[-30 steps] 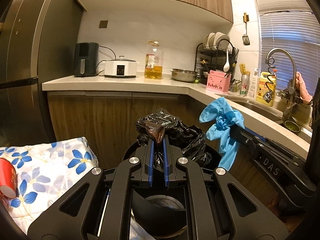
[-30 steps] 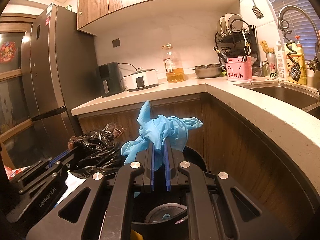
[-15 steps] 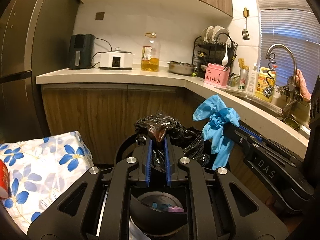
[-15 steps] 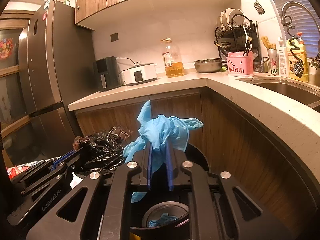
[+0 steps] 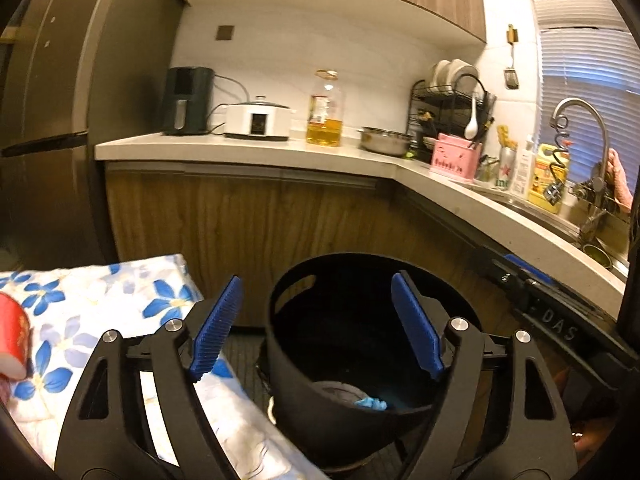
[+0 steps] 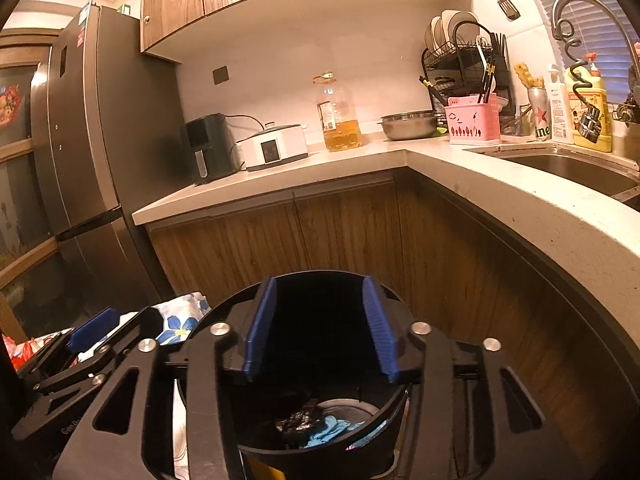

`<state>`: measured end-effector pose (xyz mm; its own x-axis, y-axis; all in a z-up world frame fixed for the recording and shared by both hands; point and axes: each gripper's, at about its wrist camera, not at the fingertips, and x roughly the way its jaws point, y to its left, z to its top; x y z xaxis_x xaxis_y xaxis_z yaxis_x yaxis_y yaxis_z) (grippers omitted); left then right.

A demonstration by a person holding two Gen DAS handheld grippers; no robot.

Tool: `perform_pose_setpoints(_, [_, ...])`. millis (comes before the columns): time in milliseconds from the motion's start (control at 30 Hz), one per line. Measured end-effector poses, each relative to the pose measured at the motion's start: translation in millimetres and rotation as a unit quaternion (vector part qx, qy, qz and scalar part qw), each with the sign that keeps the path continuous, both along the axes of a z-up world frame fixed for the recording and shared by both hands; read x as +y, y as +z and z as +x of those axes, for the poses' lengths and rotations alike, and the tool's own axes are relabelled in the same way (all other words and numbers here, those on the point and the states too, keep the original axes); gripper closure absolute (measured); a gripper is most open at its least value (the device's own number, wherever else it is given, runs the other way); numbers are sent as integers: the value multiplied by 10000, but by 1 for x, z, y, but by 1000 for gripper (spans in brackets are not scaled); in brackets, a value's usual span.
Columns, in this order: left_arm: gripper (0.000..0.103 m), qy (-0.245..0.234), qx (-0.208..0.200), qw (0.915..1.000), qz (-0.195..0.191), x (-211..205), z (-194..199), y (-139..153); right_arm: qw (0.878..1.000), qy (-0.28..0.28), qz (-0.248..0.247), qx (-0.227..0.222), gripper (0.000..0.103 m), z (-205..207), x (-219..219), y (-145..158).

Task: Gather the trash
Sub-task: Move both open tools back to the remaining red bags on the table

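Both grippers spread wide and empty over a black bin (image 5: 296, 344) in a corner kitchen.
The glove (image 6: 330, 428) and crumpled black bag (image 6: 300, 420) lie at the bin's bottom, partly hidden by its near rim. The left gripper (image 5: 316, 324) and right gripper (image 6: 318, 326) hang above. A floral cloth (image 5: 100, 304) lies left; a red cup (image 5: 14, 330) is cut off at the edge. The counter (image 6: 360, 160) carries appliances and an oil bottle (image 6: 338, 114).

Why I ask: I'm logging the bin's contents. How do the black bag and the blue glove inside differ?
The black bag is glossy and balled up; the blue glove is matte and spread flatter. In the right wrist view the bag lies left of the glove. Both rest at the bin bottom; left tongs and right tongs are open.
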<state>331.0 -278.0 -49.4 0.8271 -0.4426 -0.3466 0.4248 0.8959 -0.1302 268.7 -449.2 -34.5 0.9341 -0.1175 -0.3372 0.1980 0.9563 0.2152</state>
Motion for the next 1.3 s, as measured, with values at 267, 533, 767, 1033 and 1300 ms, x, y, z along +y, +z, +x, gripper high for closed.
perform_pose_setpoints(267, [13, 523, -29, 9986, 8, 39, -29, 2, 9999, -11, -156, -58, 24, -18, 18, 0])
perform_pose_setpoints(533, [7, 1202, -173, 9926, -80, 93, -68, 8, 9993, 111, -317, -149, 19, -45, 51, 3])
perform_pose_setpoints(767, [7, 1857, -253, 9823, 43, 147, -102, 7, 9987, 331, -295, -265, 19, -63, 86, 6])
perform_pose_setpoints(1033, [7, 2537, -262, 9667, 204, 214, -141, -1, 9959, 793, -346, -251, 19, -75, 142, 0])
perform_pose_setpoints(1300, [7, 3141, -220, 9490, 154, 287, -175, -9, 9866, 1606, -284, -97, 19, -76, 220, -15])
